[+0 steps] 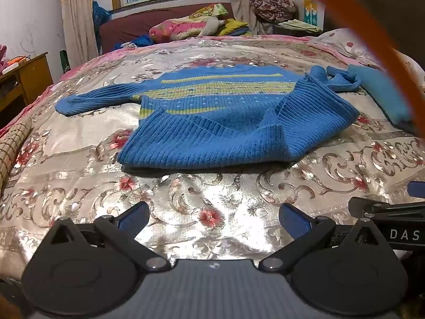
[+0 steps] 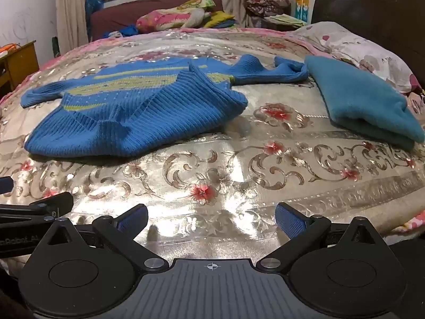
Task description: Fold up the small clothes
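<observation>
A small blue knit sweater [image 1: 212, 122] with yellow-green stripes lies on the flowered bedspread [image 1: 186, 199], its hem rumpled and turned up toward me, one sleeve stretched left, the other bunched at the right. It also shows in the right wrist view [image 2: 127, 109]. My left gripper [image 1: 213, 219] is open and empty, well short of the sweater's hem. My right gripper [image 2: 211, 219] is open and empty, over bare bedspread [image 2: 239, 172] in front of and to the right of the sweater. A folded teal garment [image 2: 364, 101] lies at the right; it also shows in the left wrist view [image 1: 379, 93].
A flowered pillow [image 2: 358, 45] and dark headboard [image 2: 372, 2] stand at the right. Piled bedding [image 1: 191, 26] lies behind the bed under the window. A wooden cabinet [image 1: 26, 79] stands at the left. A blurred orange cord [image 1: 372, 40] crosses the left wrist view.
</observation>
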Demonstrator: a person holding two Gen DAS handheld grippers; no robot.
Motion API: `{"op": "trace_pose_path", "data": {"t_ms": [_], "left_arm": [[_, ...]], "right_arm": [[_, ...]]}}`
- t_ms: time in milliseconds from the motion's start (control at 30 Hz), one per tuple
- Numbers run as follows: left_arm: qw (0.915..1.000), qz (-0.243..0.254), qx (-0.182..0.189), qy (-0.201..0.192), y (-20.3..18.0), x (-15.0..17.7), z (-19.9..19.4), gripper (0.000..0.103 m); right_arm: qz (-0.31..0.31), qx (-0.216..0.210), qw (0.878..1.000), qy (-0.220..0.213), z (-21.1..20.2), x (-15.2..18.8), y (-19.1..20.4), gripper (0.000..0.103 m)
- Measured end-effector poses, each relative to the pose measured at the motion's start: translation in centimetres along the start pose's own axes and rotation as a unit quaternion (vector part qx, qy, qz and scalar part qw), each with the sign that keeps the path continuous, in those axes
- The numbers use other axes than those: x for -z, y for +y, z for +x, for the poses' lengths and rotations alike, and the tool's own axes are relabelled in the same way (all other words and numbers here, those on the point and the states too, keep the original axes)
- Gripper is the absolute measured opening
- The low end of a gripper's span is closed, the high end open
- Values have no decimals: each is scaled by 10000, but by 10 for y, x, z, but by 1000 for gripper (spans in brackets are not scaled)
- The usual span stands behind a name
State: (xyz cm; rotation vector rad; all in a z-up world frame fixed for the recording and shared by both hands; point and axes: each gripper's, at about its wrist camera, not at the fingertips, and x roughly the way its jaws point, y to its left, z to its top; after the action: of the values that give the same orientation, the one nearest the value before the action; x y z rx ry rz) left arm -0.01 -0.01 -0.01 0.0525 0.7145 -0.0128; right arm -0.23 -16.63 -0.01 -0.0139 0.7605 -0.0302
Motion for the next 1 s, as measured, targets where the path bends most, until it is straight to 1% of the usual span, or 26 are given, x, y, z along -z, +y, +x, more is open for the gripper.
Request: {"op": "trace_pose_path", "data": {"t_ms": [267,667,1000], "left_arm": [[10000,-12,45,35,0,0,2,103],[10000,-21,-19,17,0,2,2,103],[10000,12,-50,-10,-1,2,2,103]], "right_arm": [[-3,3,10000,-4,1,0,0,101],[-21,-9,10000,-74,-1,0,1,101],[24,-8,10000,-23,-3,2,1,101]]}}
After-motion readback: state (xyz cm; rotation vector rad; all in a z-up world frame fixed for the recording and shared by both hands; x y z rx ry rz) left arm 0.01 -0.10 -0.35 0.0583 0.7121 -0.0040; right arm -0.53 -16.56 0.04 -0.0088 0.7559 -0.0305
